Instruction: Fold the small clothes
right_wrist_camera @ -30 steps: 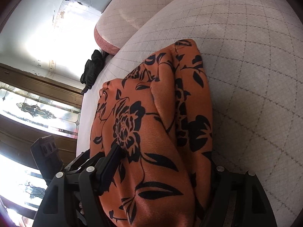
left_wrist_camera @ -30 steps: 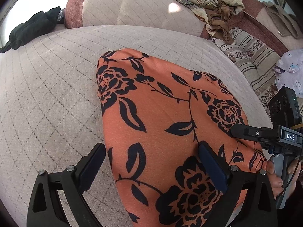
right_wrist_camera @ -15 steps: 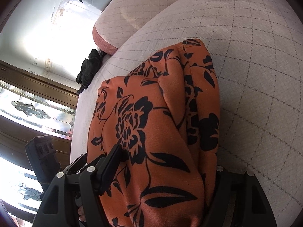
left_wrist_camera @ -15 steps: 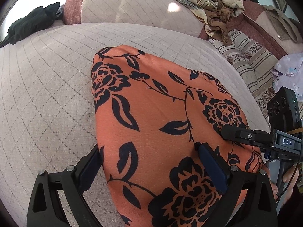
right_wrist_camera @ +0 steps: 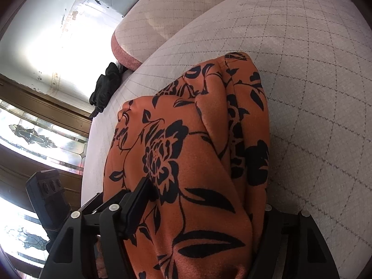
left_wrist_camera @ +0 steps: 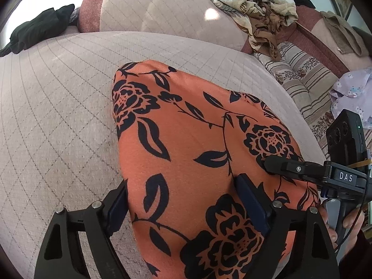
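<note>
An orange garment with black flowers point(left_wrist_camera: 190, 139) lies folded on the quilted beige sofa seat point(left_wrist_camera: 58, 107). My left gripper point(left_wrist_camera: 183, 204) straddles its near end. The jaws are closing: the left pad point(left_wrist_camera: 116, 207) is at the cloth's edge and the right pad point(left_wrist_camera: 251, 202) rests on top. My right gripper point(right_wrist_camera: 204, 200) is also closing around the garment point(right_wrist_camera: 186, 151). Its left finger point(right_wrist_camera: 139, 197) lies on the fabric and its right finger is hidden under a fold. In the left wrist view one right-gripper finger point(left_wrist_camera: 283, 167) lies on the cloth's right side, with a hand on the handle.
A black garment point(left_wrist_camera: 39, 30) sits at the seat's far left corner. A crumpled patterned scarf pile point(left_wrist_camera: 255, 4) lies on the backrest, beside a striped cushion point(left_wrist_camera: 302, 74) and a lilac garment point(left_wrist_camera: 351, 93). A leaded-glass door point(right_wrist_camera: 34, 139) stands past the sofa's edge.
The left gripper's jaws have narrowed, and its left pad now meets the cloth's edge. The right gripper's finger has slid a little further over the garment.
</note>
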{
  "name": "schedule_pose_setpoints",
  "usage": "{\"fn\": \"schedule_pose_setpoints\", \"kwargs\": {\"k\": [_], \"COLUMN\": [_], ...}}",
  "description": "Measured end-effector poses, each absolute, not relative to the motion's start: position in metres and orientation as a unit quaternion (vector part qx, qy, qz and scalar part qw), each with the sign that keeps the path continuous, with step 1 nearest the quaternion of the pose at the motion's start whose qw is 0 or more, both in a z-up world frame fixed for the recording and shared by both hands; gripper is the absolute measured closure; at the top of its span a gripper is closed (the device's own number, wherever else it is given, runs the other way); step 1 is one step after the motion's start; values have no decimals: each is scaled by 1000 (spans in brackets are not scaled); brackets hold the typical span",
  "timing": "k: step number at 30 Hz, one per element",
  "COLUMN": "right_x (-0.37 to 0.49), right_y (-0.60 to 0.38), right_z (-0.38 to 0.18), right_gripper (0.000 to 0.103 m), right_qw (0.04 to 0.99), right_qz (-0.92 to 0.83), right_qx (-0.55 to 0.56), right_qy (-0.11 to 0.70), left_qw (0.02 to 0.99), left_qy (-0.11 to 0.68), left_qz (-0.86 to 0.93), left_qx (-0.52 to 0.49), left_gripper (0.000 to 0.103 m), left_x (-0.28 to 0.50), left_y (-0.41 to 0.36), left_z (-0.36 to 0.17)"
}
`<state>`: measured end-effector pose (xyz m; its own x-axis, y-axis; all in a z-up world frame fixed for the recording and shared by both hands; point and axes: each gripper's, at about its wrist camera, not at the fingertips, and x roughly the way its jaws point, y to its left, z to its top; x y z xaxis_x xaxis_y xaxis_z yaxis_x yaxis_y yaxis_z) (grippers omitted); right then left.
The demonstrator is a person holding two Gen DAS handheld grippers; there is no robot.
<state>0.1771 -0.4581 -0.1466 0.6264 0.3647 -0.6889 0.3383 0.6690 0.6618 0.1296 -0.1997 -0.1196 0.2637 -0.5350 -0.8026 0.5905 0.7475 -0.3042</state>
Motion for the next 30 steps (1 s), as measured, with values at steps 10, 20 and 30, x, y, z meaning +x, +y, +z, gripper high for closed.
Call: {"fn": "schedule_pose_setpoints", "kwargs": {"k": [10,20,30], "right_x": [179,177,183], "right_y": [-449,-439,-452], "right_z": [-134,-120,-154], "right_gripper": [45,48,38], "right_qw": [823,836,783], "right_qz": [5,13,-17], "right_qx": [388,385,431], "right_qy": [414,390,448], "left_qw": [799,811,732], "left_qy": [478,459,573], "left_qz": [-364,-362,-366], "left_qx": [24,21,-48], "left_gripper": [48,60,25], "left_x": [127,129,143], "left_y": [-190,-177,-175], "left_z": [-111,-98,-135]}}
